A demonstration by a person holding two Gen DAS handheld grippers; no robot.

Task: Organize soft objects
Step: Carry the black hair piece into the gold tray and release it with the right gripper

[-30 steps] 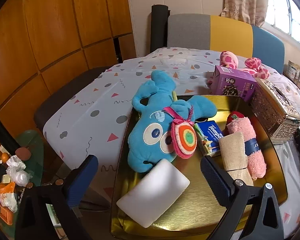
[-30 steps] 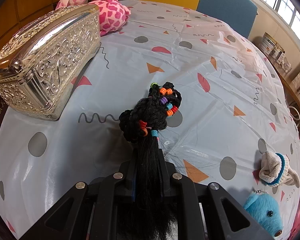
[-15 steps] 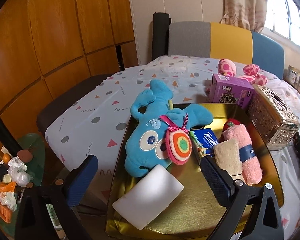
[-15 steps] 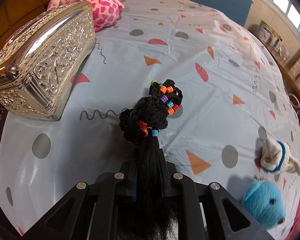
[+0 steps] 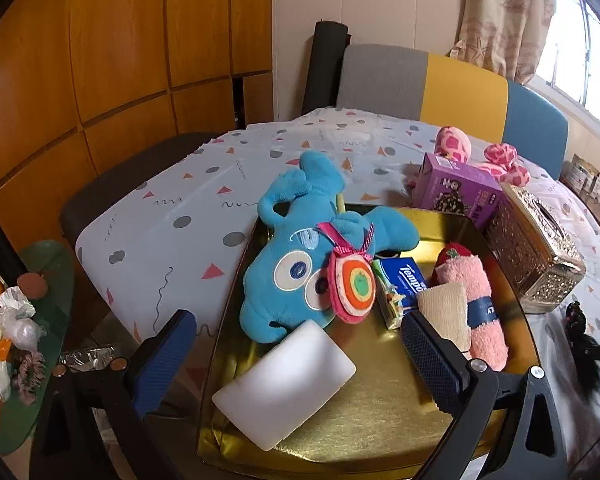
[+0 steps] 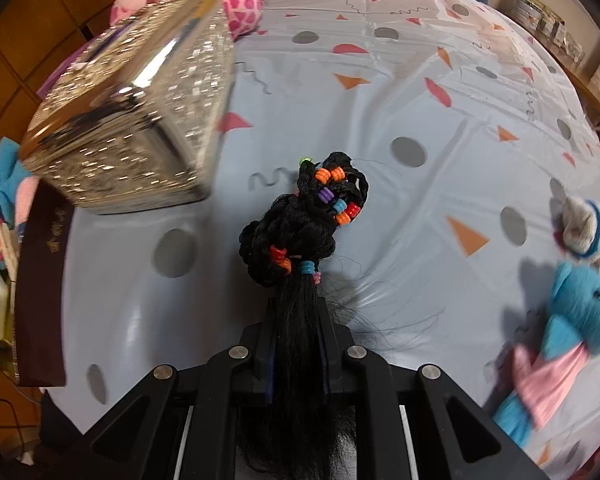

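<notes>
A gold tray (image 5: 380, 420) holds a blue plush toy (image 5: 300, 268), a white sponge (image 5: 284, 384), a tissue pack (image 5: 404, 284), a beige cloth (image 5: 446, 312) and a pink rolled towel (image 5: 476, 300). My left gripper (image 5: 296, 352) is open, just above the tray's near end. My right gripper (image 6: 298, 308) is shut on a black braided hairpiece with coloured beads (image 6: 308, 224), held above the tablecloth. A small blue plush (image 6: 576, 320) and a grey plush (image 6: 584, 232) lie at the right.
An ornate silver tissue box (image 6: 140, 120) stands left of the hairpiece, also in the left wrist view (image 5: 536, 248). A purple box (image 5: 456, 192) and pink spotted plush (image 5: 500, 160) sit behind the tray. A chair (image 5: 440, 84) stands beyond the table.
My right gripper has swung left with the hairpiece, toward the silver box; the tray's edge now shows at left. My left gripper has pulled back and up from the tray.
</notes>
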